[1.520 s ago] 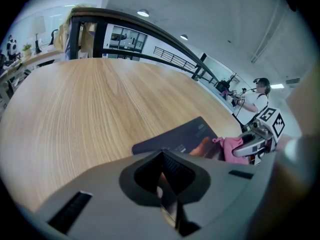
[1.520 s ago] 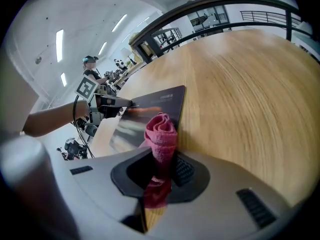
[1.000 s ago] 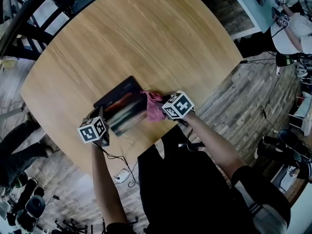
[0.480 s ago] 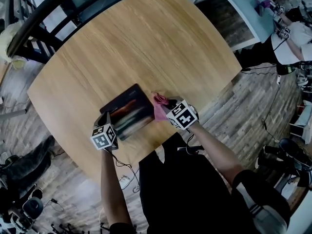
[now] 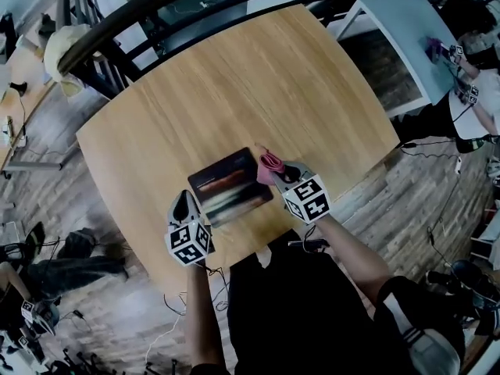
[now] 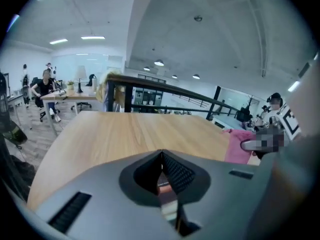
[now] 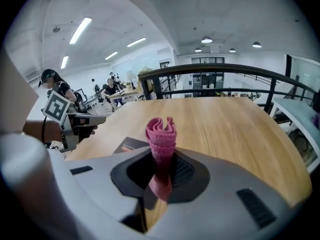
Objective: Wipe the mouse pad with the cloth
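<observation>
The mouse pad (image 5: 230, 186), dark with reddish streaks, lies near the front edge of the round wooden table (image 5: 234, 76). My left gripper (image 5: 187, 205) is at its near left corner. In the left gripper view, that gripper (image 6: 161, 171) is shut on the pad's thin edge (image 6: 167, 194). The pink cloth (image 5: 269, 166) is bunched at the pad's right edge, and my right gripper (image 5: 283, 174) is shut on it. In the right gripper view the cloth (image 7: 161, 139) stands up in a roll between the jaws, with a corner of the pad (image 7: 127, 145) behind to the left.
A black railing (image 5: 156, 14) curves round the table's far side. A pale table (image 5: 398, 30) stands at the back right with a person (image 5: 476, 92) beside it. Cables and bags lie on the plank floor (image 5: 406, 201). The table's front edge is right below both grippers.
The head view has swung, so the table now sits lower and further right. Both grippers keep their hold. The cloth is more bunched up at the pad's right edge.
</observation>
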{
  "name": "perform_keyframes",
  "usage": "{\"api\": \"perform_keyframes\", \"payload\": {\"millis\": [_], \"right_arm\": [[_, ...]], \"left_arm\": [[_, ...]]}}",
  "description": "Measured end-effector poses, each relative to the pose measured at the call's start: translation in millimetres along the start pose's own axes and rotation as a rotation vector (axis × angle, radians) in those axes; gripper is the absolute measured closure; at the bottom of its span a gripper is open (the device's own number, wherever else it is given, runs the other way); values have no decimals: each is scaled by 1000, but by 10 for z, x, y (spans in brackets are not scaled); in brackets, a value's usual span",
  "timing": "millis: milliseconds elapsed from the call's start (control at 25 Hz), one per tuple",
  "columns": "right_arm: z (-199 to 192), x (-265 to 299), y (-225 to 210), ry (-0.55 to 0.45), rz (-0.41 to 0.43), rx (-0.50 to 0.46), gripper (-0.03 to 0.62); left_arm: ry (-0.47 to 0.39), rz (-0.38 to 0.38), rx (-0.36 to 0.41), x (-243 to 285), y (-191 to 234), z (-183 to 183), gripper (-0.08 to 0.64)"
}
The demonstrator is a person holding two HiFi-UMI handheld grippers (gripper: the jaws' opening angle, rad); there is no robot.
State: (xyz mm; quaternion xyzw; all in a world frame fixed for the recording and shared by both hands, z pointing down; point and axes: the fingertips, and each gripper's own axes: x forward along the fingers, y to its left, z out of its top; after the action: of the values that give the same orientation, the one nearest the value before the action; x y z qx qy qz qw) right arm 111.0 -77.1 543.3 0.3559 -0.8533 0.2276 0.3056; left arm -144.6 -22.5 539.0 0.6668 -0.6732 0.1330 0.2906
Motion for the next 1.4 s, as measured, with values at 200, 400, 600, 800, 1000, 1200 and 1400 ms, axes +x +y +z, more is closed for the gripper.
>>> {"api": "perform_keyframes", "payload": {"millis": [200, 400, 600, 800, 1000, 1200, 1400], "right_arm": [[408, -253, 262, -112, 4, -25, 529], [814, -551, 616, -236, 21, -24, 528], [1093, -889, 929, -361, 54, -40, 529], [1204, -1205, 1136, -453, 59, -48, 528], [1171, -1374, 1221, -495, 49, -32, 529], [1139, -1367, 1218, -517, 46, -13, 528], [1188, -1326, 1169, -517, 51, -3, 529]], "left_arm": [[-144, 17, -80, -604, -156, 346, 537], [-299, 60, -42, -1259, -274, 784, 537], [-429, 87, -2, -1739, -379, 1099, 537], [-490, 97, -4, -2055, -455, 1259, 537], [-539, 115, 22, -2211, -495, 1274, 537], [-525, 114, 23, -2145, -457, 1209, 537], [-529, 114, 19, -2099, -425, 1251, 537]]}}
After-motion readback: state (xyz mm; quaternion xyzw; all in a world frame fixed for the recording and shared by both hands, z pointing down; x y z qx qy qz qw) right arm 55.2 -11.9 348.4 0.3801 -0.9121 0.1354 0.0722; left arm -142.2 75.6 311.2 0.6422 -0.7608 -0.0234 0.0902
